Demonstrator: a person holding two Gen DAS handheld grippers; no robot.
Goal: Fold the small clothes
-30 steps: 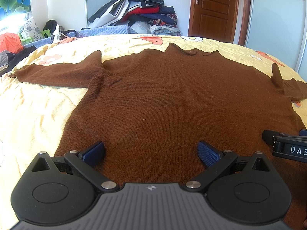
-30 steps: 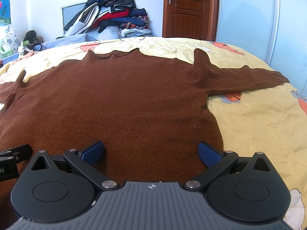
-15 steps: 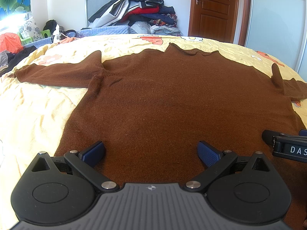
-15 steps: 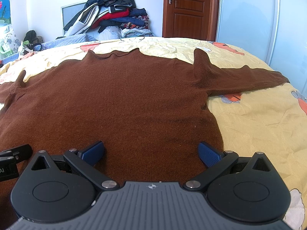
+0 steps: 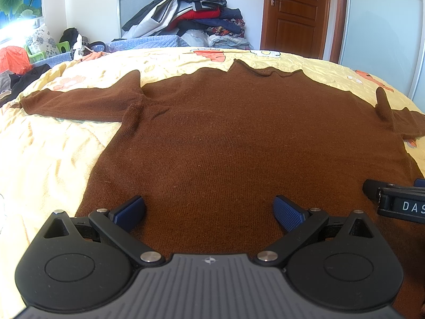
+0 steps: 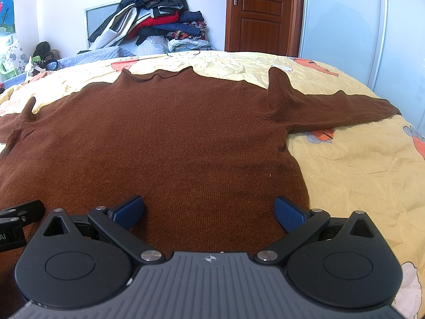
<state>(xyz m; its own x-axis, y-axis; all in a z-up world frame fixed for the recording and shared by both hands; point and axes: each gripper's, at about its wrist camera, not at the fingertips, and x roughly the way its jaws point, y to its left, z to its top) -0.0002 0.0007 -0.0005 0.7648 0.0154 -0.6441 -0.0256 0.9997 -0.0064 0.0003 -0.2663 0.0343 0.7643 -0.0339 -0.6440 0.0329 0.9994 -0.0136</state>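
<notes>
A brown knitted sweater (image 5: 225, 138) lies flat on the yellow bedsheet (image 5: 47, 154), collar at the far side, both sleeves spread outward. In the right wrist view the same sweater (image 6: 170, 143) fills the middle, its right sleeve (image 6: 340, 109) stretched to the right. My left gripper (image 5: 208, 211) hovers open over the sweater's near hem on the left half, nothing between its blue pads. My right gripper (image 6: 208, 211) is open over the hem's right half, also holding nothing. Each gripper's body shows at the edge of the other's view.
A heap of clothes (image 5: 186, 18) is piled against the far wall beyond the bed. A wooden door (image 5: 294, 13) and a white wardrobe (image 6: 345, 32) stand at the back right. Bags and small items (image 5: 24, 61) clutter the far left.
</notes>
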